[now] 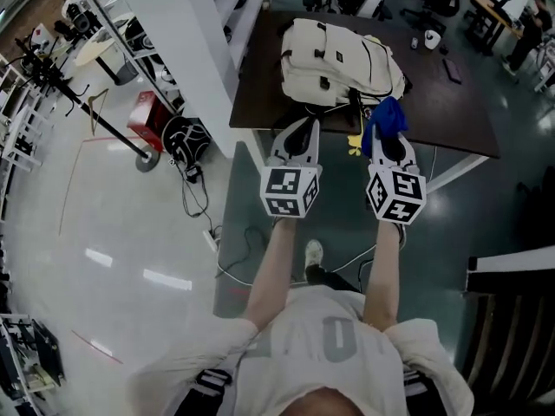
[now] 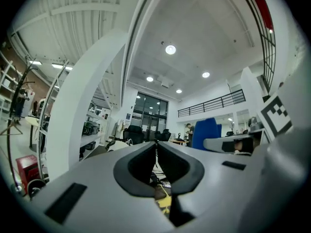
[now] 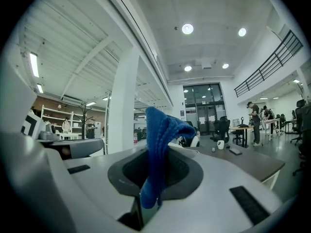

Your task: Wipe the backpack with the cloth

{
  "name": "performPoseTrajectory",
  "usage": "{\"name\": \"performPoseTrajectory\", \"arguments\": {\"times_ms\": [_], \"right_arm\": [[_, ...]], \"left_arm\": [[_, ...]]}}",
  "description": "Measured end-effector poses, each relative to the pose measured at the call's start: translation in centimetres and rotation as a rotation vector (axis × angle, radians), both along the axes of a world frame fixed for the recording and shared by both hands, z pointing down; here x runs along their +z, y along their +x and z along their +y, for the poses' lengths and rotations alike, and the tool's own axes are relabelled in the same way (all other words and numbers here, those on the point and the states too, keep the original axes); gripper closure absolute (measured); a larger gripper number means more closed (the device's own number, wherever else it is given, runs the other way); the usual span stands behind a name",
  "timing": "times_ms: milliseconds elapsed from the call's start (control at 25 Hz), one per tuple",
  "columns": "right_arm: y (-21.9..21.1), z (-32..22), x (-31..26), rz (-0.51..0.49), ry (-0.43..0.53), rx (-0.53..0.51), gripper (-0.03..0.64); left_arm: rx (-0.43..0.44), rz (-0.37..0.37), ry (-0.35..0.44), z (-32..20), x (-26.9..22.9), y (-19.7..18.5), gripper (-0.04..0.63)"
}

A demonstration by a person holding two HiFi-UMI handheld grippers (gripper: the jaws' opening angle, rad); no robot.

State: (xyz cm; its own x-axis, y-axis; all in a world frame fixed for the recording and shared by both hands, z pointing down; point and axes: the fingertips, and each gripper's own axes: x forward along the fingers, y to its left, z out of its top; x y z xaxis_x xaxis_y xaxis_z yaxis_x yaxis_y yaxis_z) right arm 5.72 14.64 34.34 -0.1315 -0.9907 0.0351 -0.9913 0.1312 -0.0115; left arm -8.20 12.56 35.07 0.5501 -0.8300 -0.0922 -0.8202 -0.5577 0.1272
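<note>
A cream backpack [image 1: 340,61] lies on a dark table [image 1: 451,111] ahead of me. My right gripper [image 1: 388,137] is shut on a blue cloth [image 1: 388,118], which stands up out of its jaws at the table's near edge, just short of the backpack. In the right gripper view the blue cloth [image 3: 160,149] rises between the closed jaws and hides most of the backpack [image 3: 190,141]. My left gripper [image 1: 298,133] hangs beside it at the table's near edge, jaws closed with nothing in them. In the left gripper view, the left gripper [image 2: 156,152] points level across the room.
A small yellow thing [image 1: 355,145] hangs at the table's front edge between the grippers. A white cup [image 1: 432,39] and a dark flat item [image 1: 453,69] sit on the far right of the table. A white pillar [image 1: 173,24], cables [image 1: 195,199] and a red box [image 1: 147,120] stand at left.
</note>
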Motion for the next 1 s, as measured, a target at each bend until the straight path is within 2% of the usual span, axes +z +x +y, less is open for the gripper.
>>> {"name": "performPoseTrajectory", "arguments": {"times_ms": [160, 400, 720, 1000], "right_arm": [[-1.2, 7.1, 0.4, 0.002, -0.01, 0.015, 0.571], [-2.3, 14.0, 0.9, 0.012, -0.036, 0.03, 0.571], [-1.7, 17.0, -0.7, 0.019, -0.028, 0.037, 0.571], [0.7, 17.5, -2.6, -0.026, 0.031, 0.019, 0.571]], "left_arm": [[0.021, -0.064, 0.02, 6.4, 0.1, -0.8, 0.581], [0.012, -0.017, 0.008, 12.8, -0.6, -3.2, 0.581], [-0.022, 0.008, 0.059, 15.9, -3.1, -4.3, 0.58], [-0.005, 0.0, 0.094, 16.1, -4.6, -1.6, 0.581]]}}
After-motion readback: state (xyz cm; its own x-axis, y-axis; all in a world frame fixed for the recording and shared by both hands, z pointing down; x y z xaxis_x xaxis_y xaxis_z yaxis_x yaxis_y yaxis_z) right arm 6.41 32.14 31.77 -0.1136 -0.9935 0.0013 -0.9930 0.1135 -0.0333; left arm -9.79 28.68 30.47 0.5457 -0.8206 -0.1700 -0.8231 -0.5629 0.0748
